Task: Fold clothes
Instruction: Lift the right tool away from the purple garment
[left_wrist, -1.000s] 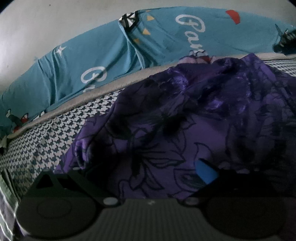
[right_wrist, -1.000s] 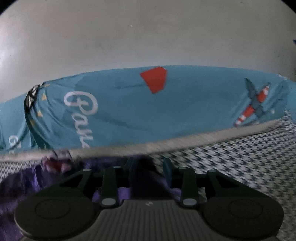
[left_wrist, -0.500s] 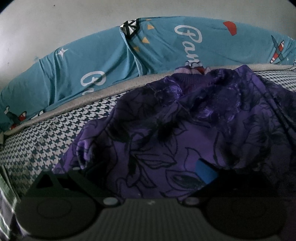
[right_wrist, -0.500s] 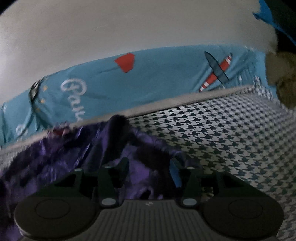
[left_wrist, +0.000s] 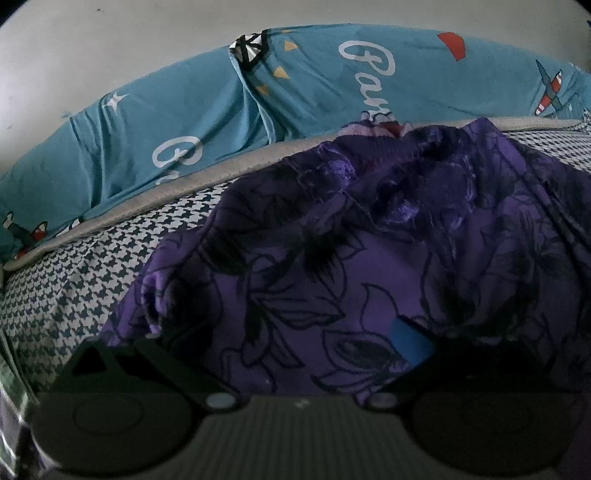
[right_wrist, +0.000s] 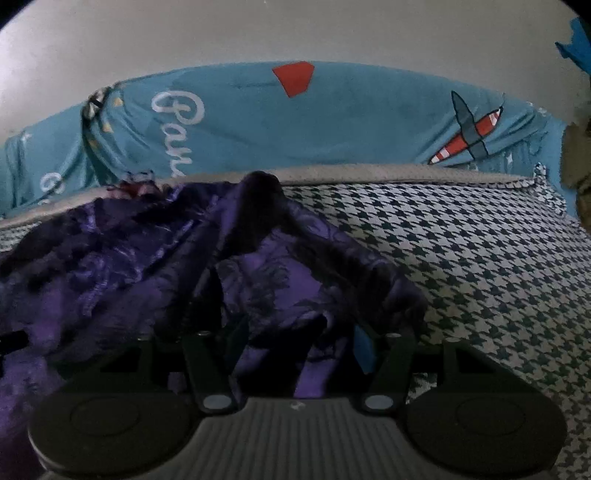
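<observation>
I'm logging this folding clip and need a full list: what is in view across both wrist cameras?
garment: one, purple with dark floral print, crumpled on the sheet, reaching to the grippers.
sheet: one, white and dark houndstooth, covering the bed under the garment.
edging: one, grey strip along the sheet's far edge.
pillows: two, teal with white lettering and red planes, against the wall.
wall: one, off-white, behind the pillows.
left gripper: one, black with a blue pad, open over the garment.
right gripper: one, black with a blue pad, cloth between its fingers; grip unclear.
</observation>
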